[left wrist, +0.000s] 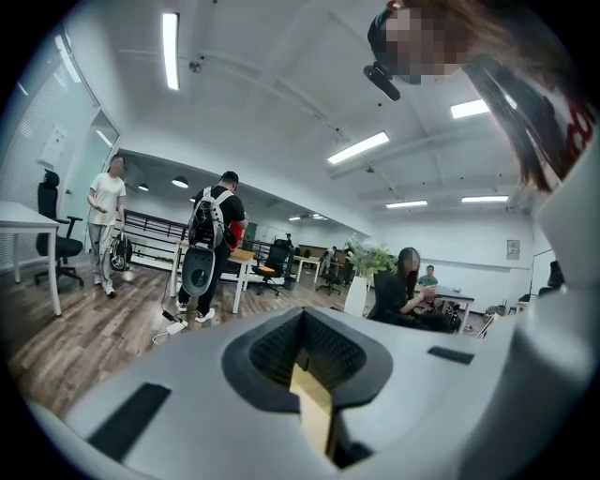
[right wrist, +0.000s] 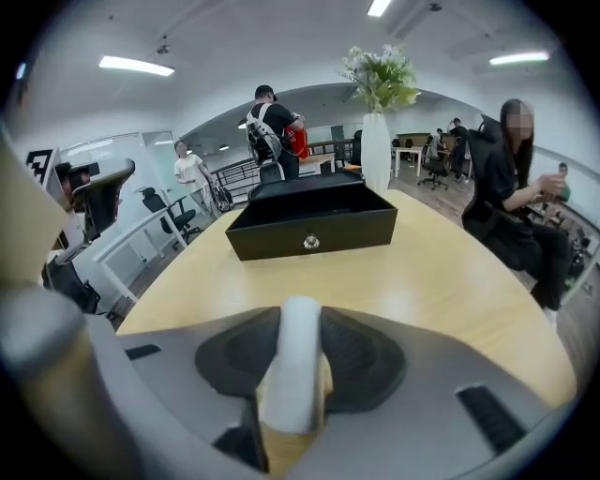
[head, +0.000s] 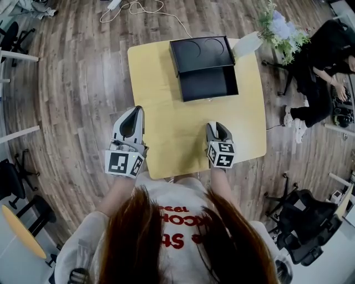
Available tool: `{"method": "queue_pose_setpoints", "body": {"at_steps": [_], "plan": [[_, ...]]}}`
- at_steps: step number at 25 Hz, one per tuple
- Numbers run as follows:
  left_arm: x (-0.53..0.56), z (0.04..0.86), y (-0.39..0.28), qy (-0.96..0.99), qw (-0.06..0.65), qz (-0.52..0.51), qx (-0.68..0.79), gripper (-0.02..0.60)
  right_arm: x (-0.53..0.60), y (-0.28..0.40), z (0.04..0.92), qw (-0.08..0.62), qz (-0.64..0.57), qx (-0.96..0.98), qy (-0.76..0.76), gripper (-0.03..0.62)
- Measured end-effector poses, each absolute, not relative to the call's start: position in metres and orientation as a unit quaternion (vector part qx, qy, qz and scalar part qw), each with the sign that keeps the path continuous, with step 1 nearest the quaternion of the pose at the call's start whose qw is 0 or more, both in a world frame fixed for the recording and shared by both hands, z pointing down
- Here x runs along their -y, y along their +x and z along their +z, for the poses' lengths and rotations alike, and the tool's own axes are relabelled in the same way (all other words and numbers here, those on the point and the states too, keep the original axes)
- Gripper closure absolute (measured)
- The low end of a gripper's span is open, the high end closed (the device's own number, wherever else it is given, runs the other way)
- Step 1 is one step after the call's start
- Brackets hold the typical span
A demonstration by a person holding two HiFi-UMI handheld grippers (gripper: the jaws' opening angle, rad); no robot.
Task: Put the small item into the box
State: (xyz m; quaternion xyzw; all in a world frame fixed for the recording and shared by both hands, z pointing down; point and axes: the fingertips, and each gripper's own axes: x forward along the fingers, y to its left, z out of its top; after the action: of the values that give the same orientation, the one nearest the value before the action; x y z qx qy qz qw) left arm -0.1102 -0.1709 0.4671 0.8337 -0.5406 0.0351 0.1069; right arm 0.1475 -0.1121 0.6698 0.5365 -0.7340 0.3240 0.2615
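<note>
A black box stands open at the far side of the yellow table, its lid tilted back; in the right gripper view the box shows a small knob on its front wall. My right gripper rests near the table's front edge, shut on a small white cylinder that sits upright between the black pads of the right gripper. My left gripper hovers over the table's left front corner. The left gripper has its jaws together with nothing in them; only a thin slit of table shows.
A white vase of flowers stands at the table's far right corner, beside the box. A seated person is right of the table. Office chairs and a floor cable surround it. People stand far off.
</note>
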Motion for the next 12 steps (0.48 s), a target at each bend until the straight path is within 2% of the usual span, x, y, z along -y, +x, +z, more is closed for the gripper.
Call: {"method": "queue_pose_setpoints", "body": {"at_steps": [12], "plan": [[0.179, 0.439, -0.104, 0.836, 0.080, 0.017, 0.542, 0.574, 0.159, 0.159, 0.555, 0.116, 0.219, 0.779, 0.577, 0.462]]}}
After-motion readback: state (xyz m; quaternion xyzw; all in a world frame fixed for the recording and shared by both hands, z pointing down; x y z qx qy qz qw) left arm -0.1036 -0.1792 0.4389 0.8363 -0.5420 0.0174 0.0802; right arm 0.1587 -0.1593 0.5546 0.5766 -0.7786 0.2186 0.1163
